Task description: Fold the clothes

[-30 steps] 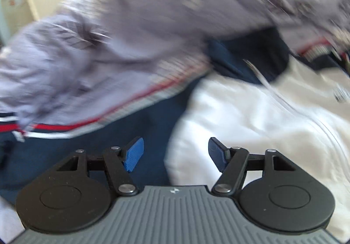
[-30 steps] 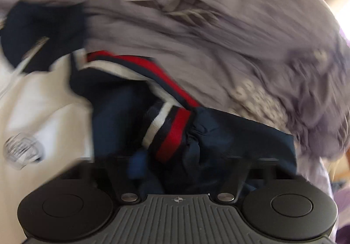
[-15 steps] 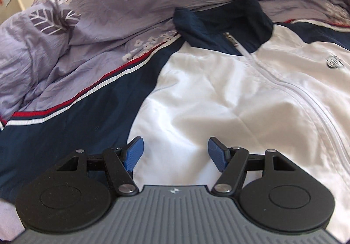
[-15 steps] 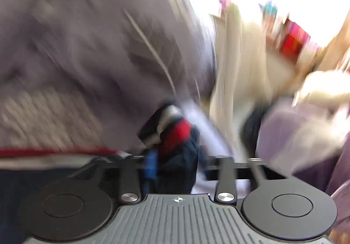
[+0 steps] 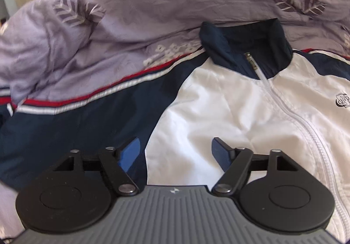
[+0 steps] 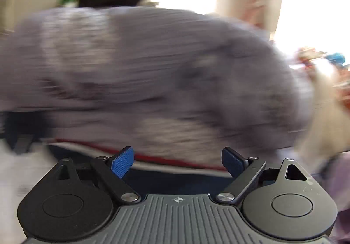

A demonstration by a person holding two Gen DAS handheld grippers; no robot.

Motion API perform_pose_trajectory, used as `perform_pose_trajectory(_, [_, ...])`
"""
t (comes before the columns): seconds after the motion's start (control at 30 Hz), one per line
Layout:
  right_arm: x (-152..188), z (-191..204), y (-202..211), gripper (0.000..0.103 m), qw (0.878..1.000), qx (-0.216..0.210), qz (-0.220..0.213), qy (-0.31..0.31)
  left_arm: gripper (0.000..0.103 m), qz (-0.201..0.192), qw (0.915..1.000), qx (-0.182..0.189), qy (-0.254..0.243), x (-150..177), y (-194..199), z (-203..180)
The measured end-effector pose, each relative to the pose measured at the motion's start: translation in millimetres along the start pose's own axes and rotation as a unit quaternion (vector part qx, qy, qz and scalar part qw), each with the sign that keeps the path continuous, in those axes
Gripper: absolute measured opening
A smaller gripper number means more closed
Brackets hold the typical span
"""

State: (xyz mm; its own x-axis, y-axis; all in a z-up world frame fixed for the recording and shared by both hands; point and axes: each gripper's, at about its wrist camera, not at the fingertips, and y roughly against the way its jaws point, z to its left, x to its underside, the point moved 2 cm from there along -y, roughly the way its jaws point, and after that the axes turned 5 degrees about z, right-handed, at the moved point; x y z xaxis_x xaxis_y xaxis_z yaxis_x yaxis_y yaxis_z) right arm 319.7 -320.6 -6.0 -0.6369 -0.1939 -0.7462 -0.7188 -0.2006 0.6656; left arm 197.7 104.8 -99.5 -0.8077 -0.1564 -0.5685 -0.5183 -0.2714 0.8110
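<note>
1. The jacket (image 5: pixel 218 108) carries 1 small dark emblem (image 5: pixel 343 100) on its white chest panel, to the right of the zipper (image 5: pixel 291 117); it looks like interlocked letters, too small to read for certain.
2. The zipper pull (image 5: pixel 251 60), at the top of the zipper just under the navy collar, seems to bear tiny embossed marks that cannot be read.
3. In the right wrist view everything is blurred, and no text can be read.

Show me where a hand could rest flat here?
On the white front panel of the jacket, between its navy sleeve and the zipper. Beyond the navy collar, the rumpled lilac patterned duvet crowds everything.
</note>
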Motion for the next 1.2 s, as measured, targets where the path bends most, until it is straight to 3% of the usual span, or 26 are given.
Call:
perform_pose_trajectory(0.07, [15,46,-9,0.084,0.997,-0.076,0.018,0.017,0.075,0.012,0.9999,-0.004,-0.005,11,-4,1])
perform_pose_trajectory(0.13, [39,94,-16,0.084,0.99,-0.122,0.042,0.053,0.076,0.023,0.9992,-0.02,-0.026,25,-6,2])
perform_pose_trajectory(0.17, [54,109,-24,0.084,0.988,-0.123,0.061,0.076,0.076,0.025,0.9986,-0.027,-0.037,32,-6,5])
perform_pose_trajectory(0.23, [90,131,-53,0.085,0.98,-0.069,0.131,0.135,0.077,0.014,0.9978,-0.035,-0.055,42,4,17])
perform_pose_trajectory(0.27, [105,131,-61,0.087,0.978,-0.047,0.144,0.142,0.076,0.006,0.9973,-0.039,-0.062,46,11,24])
perform_pose_trajectory(0.37, [105,140,-50,0.084,0.983,-0.016,0.135,0.121,0.077,-0.032,0.9949,-0.062,-0.073,35,34,59])
perform_pose_trajectory(0.43, [99,150,-33,0.083,0.986,-0.018,0.112,0.12,0.078,-0.056,0.9918,-0.089,-0.072,16,47,92])
perform_pose_trajectory(0.57, [87,177,-10,0.083,0.985,-0.036,0.088,0.143,0.079,-0.074,0.9884,-0.132,-0.014,-18,36,188])
perform_pose_trajectory(0.7, [85,218,-6,0.083,0.977,-0.044,0.098,0.182,0.078,-0.074,0.9871,-0.091,0.109,-37,6,292])
perform_pose_trajectory(0.73, [86,229,-6,0.083,0.975,-0.046,0.102,0.192,0.078,-0.066,0.9842,-0.09,0.138,-38,-3,313])
perform_pose_trajectory(0.8, [87,252,-8,0.083,0.969,-0.05,0.111,0.213,0.077,-0.052,0.9717,-0.124,0.194,-33,-19,350])
perform_pose_trajectory(0.87, [89,274,-12,0.083,0.965,-0.052,0.116,0.23,0.063,-0.023,0.9558,-0.153,0.25,-22,-34,383])
perform_pose_trajectory(0.9, [90,283,-12,0.083,0.963,-0.055,0.117,0.236,0.059,-0.01,0.9469,-0.151,0.284,-12,-41,399])
perform_pose_trajectory(0.97, [92,297,-16,0.083,0.959,-0.06,0.121,0.248,0.054,-0.014,0.9305,-0.114,0.348,9,-49,425])
perform_pose_trajectory(1.07, [96,307,-22,0.083,0.957,-0.058,0.132,0.25,0.051,-0.031,0.9119,-0.084,0.401,26,-49,439])
perform_pose_trajectory(1.13, [98,309,-25,0.083,0.958,-0.056,0.137,0.245,0.052,-0.042,0.9049,-0.092,0.414,28,-40,434])
perform_pose_trajectory(1.2, [101,309,-25,0.083,0.959,-0.057,0.138,0.242,0.054,-0.06,0.9105,-0.134,0.387,27,-27,420])
